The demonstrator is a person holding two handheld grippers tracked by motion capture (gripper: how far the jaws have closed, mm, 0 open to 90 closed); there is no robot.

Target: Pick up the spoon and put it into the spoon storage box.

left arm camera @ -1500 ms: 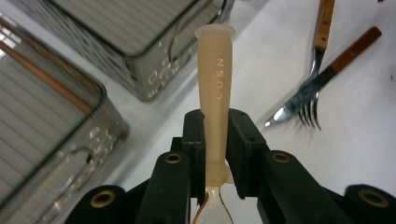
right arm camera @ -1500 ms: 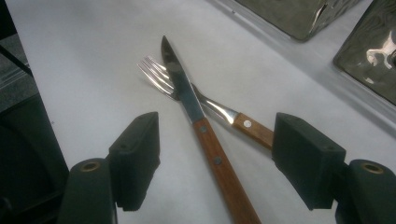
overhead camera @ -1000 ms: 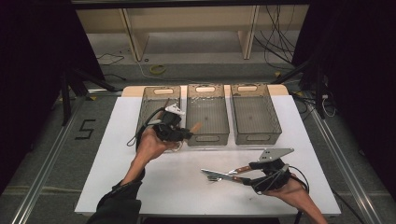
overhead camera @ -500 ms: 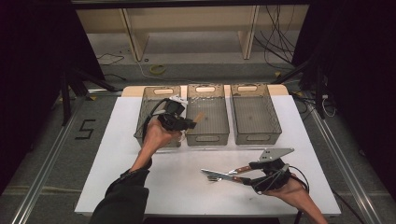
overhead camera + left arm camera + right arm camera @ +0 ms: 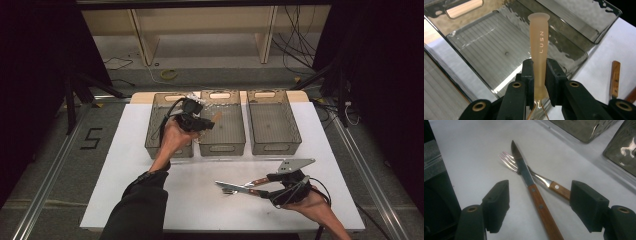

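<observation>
L gripper [image 5: 539, 75] clamps whisk handle [image 5: 538, 45], over mid bin [image 5: 486, 47].

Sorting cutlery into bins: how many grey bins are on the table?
3, in a row at the table's far edge: left bin, middle bin under the left gripper's peach handle, right bin.

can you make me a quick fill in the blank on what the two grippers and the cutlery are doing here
1. The left gripper is shut on a peach-coloured handle that hangs over the ____ of the three bins.
2. The right gripper's jaws stand ____ above the table.
3. On the table, the knife lies ____ the fork.
4. Knife and fork both have ____ handles.

Missing words: middle; open; across; wooden
</observation>
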